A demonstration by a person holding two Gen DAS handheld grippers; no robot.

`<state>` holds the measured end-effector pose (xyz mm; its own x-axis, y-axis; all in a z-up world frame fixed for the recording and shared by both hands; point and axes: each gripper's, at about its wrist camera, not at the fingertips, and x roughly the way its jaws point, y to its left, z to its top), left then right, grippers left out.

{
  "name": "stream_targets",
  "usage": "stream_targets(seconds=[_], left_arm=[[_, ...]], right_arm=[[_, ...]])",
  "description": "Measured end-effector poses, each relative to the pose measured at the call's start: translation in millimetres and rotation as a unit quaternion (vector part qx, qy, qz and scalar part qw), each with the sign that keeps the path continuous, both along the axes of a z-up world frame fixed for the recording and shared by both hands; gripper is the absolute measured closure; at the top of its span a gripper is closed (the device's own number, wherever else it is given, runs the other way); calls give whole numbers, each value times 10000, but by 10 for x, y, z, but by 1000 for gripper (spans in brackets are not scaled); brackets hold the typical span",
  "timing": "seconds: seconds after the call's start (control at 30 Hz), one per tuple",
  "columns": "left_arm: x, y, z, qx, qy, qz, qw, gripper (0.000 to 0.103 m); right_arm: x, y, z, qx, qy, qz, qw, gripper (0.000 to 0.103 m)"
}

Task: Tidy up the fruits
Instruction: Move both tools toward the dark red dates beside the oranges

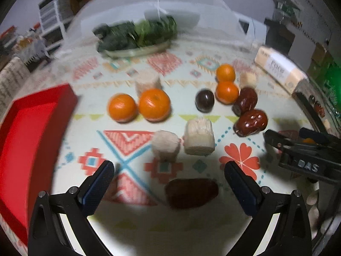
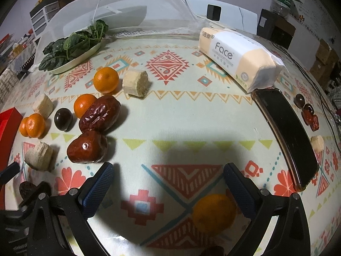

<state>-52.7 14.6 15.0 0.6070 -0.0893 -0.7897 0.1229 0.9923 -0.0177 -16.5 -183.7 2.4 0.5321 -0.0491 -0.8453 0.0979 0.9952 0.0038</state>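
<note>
Here both my claws stand wide open and hold nothing: the left claw (image 1: 169,177) above a dark date (image 1: 191,193), the right claw (image 2: 168,177) above an orange (image 2: 214,213); the red tray (image 1: 32,128) lies at the bench's left edge.

Legible text is confined to two items.

1. The long cream-and-white plastic-wrapped tissue pack (image 2: 238,57), lying on the patterned tablecloth (image 2: 181,117), carries the word "Face" in large grey letters on its white panel. Smaller lines of print sit beneath the word and are too small to read. Characters at the pack's far end are visible but not legible with certainty. In the left wrist view the same pack (image 1: 279,69) shows "Face" again, blurred.

2. The black right gripper (image 1: 298,147), seen from the left wrist camera, bears the pale letters "DAS" on its body.

Wall notices in the background are illegible.
</note>
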Motion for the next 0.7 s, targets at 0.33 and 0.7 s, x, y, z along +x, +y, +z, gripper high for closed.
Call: stream_targets(seconds=[0.33,0.7], left_arm=[[-534,276,505,-31,-1325,362,9905,0],[-749,516,651,-110,-1829,950,9785,0]], right_arm=[[-7,-9,4,-8,-26,-36,10000,0],[-15,-15,7,-14,-37,-62,10000,0]])
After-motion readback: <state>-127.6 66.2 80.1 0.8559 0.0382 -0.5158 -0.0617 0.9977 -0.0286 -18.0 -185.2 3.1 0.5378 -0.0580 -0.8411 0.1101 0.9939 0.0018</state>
